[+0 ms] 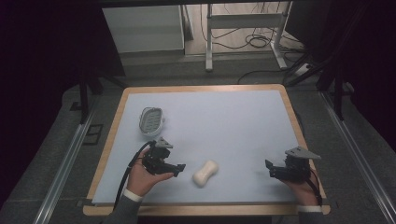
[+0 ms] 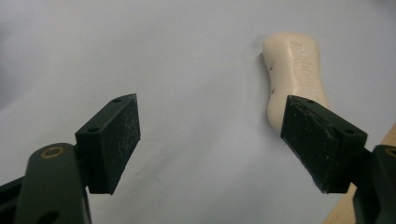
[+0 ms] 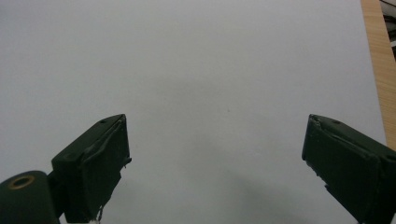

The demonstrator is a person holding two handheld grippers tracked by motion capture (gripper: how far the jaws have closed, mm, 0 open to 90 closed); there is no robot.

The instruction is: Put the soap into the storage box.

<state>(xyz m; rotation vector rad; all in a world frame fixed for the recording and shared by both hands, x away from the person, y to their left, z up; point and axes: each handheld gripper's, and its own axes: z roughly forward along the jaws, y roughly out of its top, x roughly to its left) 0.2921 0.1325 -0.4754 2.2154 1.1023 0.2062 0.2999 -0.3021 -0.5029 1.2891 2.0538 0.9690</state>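
Both tongs spread wide, nothing pinched: left gripper (image 1: 179,169) just beside the cream waisted soap bar (image 1: 206,173), right gripper (image 1: 269,169) well apart from it.

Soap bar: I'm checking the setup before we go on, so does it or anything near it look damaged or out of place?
Nothing is spilled or broken. The soap bar lies bare on the mat, apart from the soap dish. In the left gripper view it shows small dark specks along one edge.

Soap bar (image 1: 206,172) lies between both claws, soap dish (image 1: 152,120) behind left
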